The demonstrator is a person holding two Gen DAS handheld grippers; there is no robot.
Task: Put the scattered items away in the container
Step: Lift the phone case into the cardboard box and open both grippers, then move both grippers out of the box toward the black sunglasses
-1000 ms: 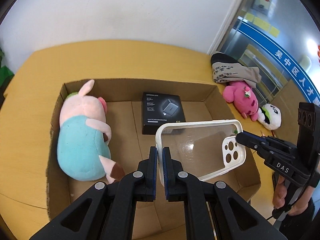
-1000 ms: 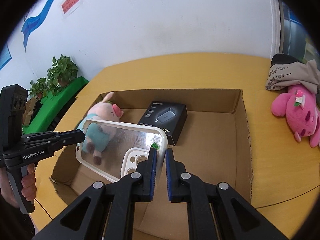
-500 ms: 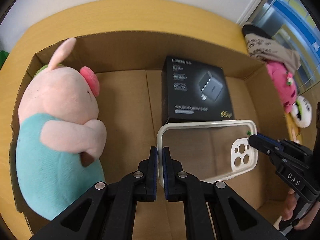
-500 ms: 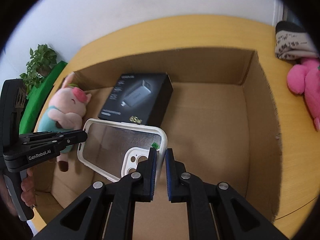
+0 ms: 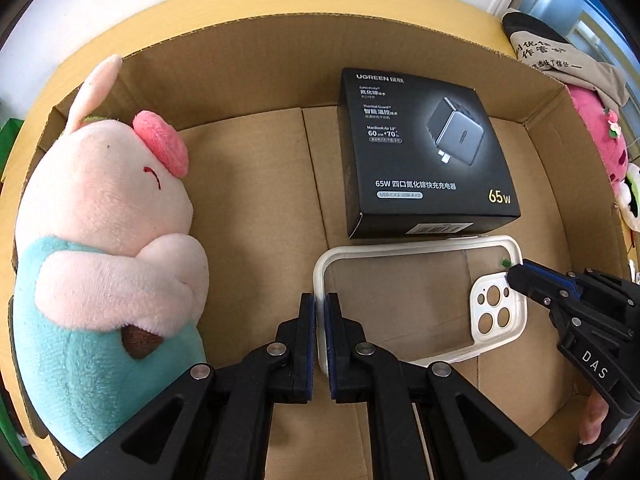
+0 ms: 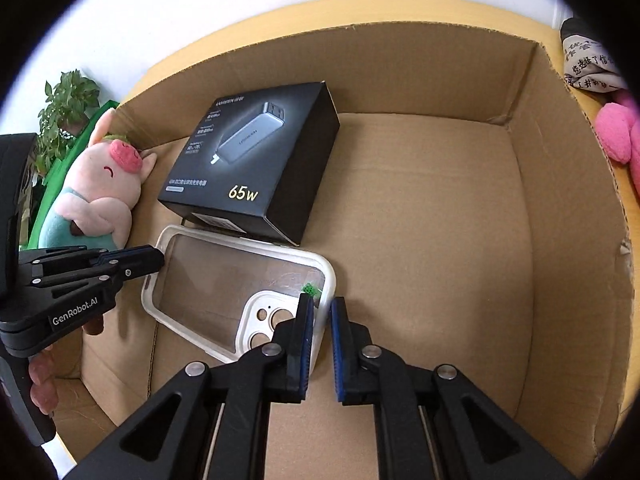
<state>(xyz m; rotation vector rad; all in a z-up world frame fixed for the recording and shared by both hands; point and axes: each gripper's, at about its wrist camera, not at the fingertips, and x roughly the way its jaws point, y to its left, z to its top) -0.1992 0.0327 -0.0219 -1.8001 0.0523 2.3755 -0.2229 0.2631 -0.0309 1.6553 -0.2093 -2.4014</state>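
Observation:
A clear phone case with a white rim (image 5: 416, 300) (image 6: 240, 284) is low inside the cardboard box (image 5: 256, 60) (image 6: 440, 208), just in front of the black charger box (image 5: 424, 152) (image 6: 256, 160). My left gripper (image 5: 320, 312) is shut on the case's left rim; it also shows in the right wrist view (image 6: 156, 258). My right gripper (image 6: 319, 308) holds the rim at the camera-cutout end, its jaws slightly parted; it shows in the left wrist view (image 5: 514, 272). A pink pig plush in teal (image 5: 104, 248) (image 6: 96, 196) lies along the box's left side.
A pink plush (image 5: 600, 140) (image 6: 616, 132), a panda plush (image 5: 632, 196) and a grey printed cloth (image 5: 560, 56) (image 6: 588, 64) lie on the yellow table right of the box. A potted plant (image 6: 68, 100) stands at the far left.
Both grippers have lowered the phone case from above the box down into it, near the floor in front of the charger box. The right jaws have parted slightly.

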